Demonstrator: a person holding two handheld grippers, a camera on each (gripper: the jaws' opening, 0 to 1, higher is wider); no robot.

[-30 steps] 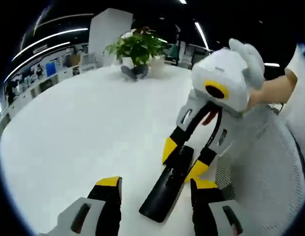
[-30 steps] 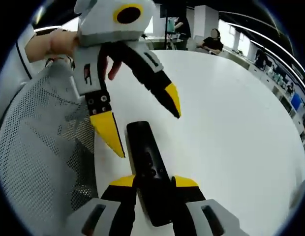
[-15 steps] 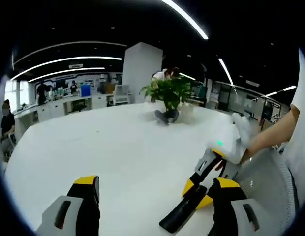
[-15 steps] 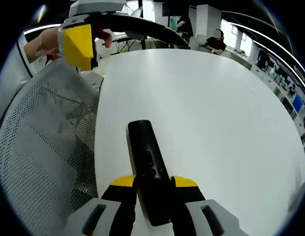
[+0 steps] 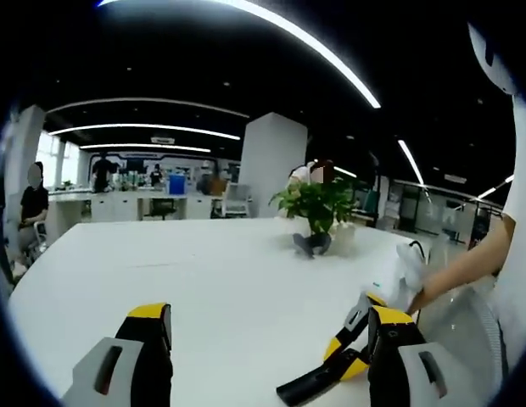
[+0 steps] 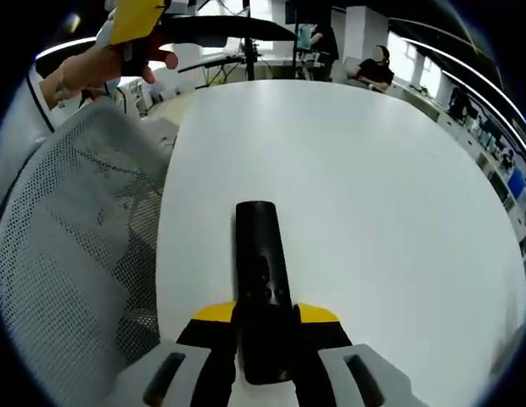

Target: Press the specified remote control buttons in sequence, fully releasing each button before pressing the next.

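At the bottom centre of the right gripper view, the right gripper (image 6: 265,326) has its yellow-tipped jaws clamped on the near end of the black remote control (image 6: 263,292), which lies flat on the white table (image 6: 373,195) and points away up the frame. No tip rests on a button, so I judge this a released pause between presses — how many presses are done or left cannot be told. At the lower edge of the left gripper view, the left gripper (image 5: 267,339) holds its jaws wide apart, clamped on nothing, lifted clear of the remote at lower right. That view alone takes in the potted plant (image 5: 318,208) at mid-frame and the office beyond; the right gripper view adds the mesh chair back (image 6: 72,254) on its left — and the remote's button face.
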